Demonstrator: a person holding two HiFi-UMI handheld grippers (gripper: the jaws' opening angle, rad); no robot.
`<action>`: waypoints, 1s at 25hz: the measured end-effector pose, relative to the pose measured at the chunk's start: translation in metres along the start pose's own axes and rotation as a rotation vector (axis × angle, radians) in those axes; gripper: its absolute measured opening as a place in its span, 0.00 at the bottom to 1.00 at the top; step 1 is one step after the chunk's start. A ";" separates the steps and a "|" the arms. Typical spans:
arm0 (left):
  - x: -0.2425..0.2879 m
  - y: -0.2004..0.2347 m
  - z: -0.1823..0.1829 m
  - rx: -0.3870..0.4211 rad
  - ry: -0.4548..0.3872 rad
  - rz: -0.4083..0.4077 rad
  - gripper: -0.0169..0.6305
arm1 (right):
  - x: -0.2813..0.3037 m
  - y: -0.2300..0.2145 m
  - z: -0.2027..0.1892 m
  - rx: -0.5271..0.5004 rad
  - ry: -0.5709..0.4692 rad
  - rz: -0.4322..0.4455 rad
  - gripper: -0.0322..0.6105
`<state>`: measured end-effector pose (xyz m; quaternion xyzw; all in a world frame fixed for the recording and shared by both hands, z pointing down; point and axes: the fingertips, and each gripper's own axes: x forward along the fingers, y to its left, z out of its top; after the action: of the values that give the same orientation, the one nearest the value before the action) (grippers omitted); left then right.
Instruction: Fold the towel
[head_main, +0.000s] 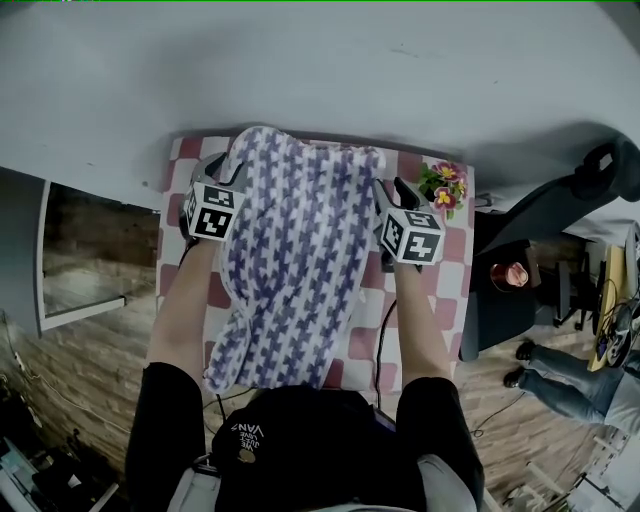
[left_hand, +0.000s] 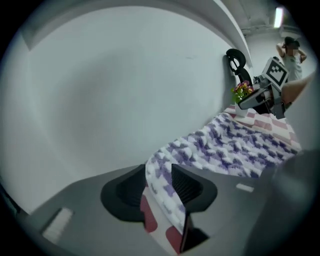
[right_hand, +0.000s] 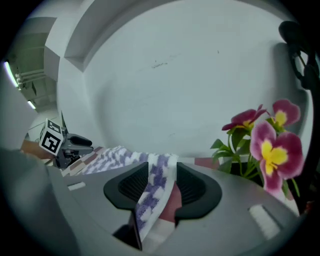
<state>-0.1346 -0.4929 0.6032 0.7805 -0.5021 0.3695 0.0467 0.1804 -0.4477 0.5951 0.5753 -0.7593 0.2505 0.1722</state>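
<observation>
I see left gripper (head_main: 218, 172) and right gripper (head_main: 391, 192) with jaws apart, towel (head_main: 295, 270) edge loose between each. Towel runs lengthwise, far edge to near edge of surface (head_main: 452, 262); grippers at far corners.

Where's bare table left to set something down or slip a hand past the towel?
Widest free patch: checkered tablecloth between the towel and the table's right edge, nearer you than the flowers, though your right forearm lies along it. A thin strip left of the towel, mostly under the left forearm. Crowded: the towel-covered middle and the flowers' corner.
</observation>
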 end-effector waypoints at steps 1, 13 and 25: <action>-0.007 0.001 -0.004 -0.007 0.000 -0.002 0.24 | -0.006 0.003 -0.002 0.006 -0.003 0.004 0.31; -0.147 -0.039 -0.050 0.004 -0.170 -0.102 0.30 | -0.117 0.089 -0.062 0.039 -0.075 0.022 0.31; -0.290 -0.108 -0.186 0.000 -0.220 -0.216 0.30 | -0.250 0.184 -0.192 0.123 -0.139 -0.032 0.30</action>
<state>-0.2087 -0.1398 0.5887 0.8658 -0.4173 0.2744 0.0310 0.0687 -0.1007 0.5811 0.6129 -0.7432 0.2535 0.0876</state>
